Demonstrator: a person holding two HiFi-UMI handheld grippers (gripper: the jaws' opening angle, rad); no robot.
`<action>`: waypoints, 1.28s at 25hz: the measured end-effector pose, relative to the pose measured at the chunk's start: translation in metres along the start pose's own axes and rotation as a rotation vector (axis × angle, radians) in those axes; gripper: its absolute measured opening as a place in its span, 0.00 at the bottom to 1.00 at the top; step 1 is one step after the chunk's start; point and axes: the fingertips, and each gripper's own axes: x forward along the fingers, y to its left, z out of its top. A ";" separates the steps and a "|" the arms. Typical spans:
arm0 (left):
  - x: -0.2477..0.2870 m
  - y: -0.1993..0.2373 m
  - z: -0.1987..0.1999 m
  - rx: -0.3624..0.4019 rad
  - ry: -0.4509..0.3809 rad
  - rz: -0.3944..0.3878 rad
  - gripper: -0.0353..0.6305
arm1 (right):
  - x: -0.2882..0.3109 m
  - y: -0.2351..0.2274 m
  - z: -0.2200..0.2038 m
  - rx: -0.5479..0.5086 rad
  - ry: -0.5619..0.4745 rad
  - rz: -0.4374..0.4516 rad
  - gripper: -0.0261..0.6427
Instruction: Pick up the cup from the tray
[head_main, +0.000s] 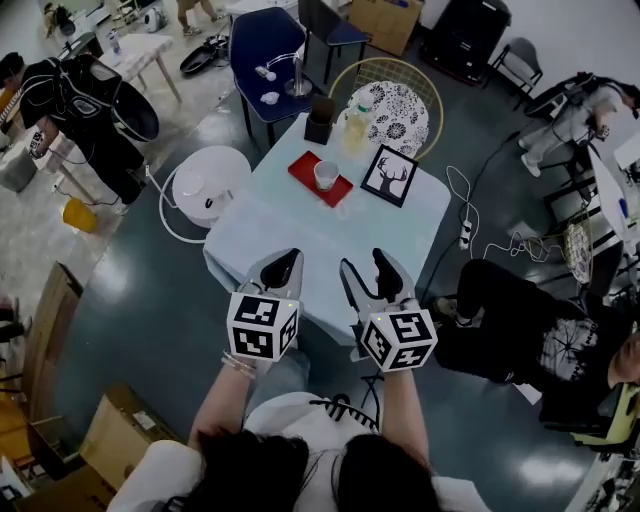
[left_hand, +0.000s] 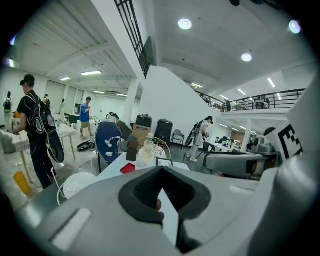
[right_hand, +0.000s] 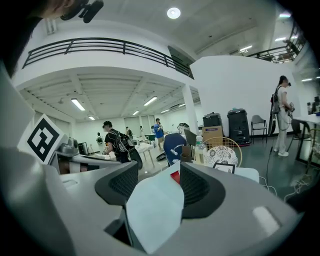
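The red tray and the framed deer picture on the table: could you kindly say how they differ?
The flat red rectangular tray carries a white cup; the black-framed deer picture carries nothing. The tray is plain red, the picture white with a black deer. Both sit on the pale table.
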 end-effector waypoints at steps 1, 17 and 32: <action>0.004 0.007 0.003 -0.021 -0.003 -0.001 0.05 | 0.007 -0.001 0.003 0.005 -0.003 -0.006 0.44; 0.090 0.083 0.017 -0.064 0.026 0.042 0.05 | 0.115 -0.048 -0.001 -0.027 0.086 -0.050 0.50; 0.200 0.136 0.006 -0.107 0.111 0.097 0.05 | 0.251 -0.098 -0.049 -0.095 0.231 -0.046 0.61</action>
